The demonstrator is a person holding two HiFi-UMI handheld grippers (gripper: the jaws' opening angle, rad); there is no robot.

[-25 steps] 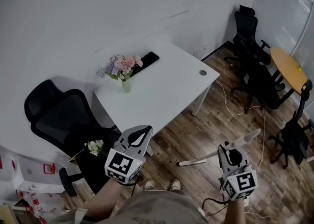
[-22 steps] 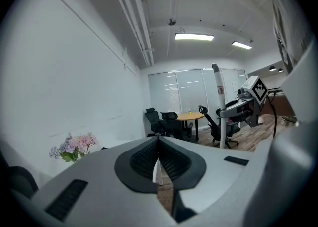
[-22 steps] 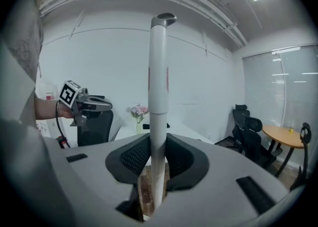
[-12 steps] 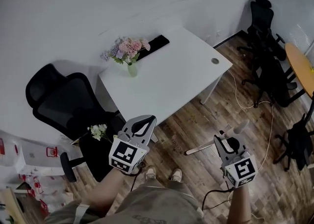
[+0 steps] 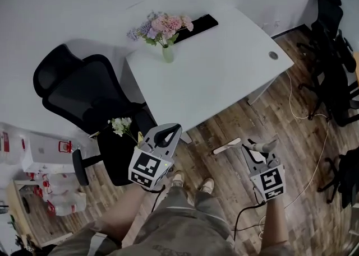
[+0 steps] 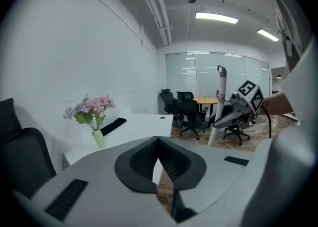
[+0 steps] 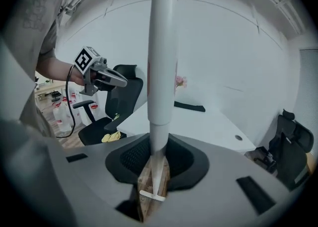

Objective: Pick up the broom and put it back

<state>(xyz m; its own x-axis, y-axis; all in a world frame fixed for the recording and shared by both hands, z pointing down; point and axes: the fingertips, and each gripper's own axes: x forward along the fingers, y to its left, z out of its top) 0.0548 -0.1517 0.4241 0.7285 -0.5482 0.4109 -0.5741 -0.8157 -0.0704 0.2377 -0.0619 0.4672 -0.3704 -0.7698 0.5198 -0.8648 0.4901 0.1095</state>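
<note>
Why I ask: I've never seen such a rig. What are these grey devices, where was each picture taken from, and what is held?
A person holds a two-jaw gripper in each hand. The head view looks down from the person's head; the other two views come from cameras riding on the grippers. The right gripper is clamped on a white broom handle, which stands upright. The left gripper has its jaws together and holds nothing. The white desk carries a vase of flowers and a black flat item.
</note>
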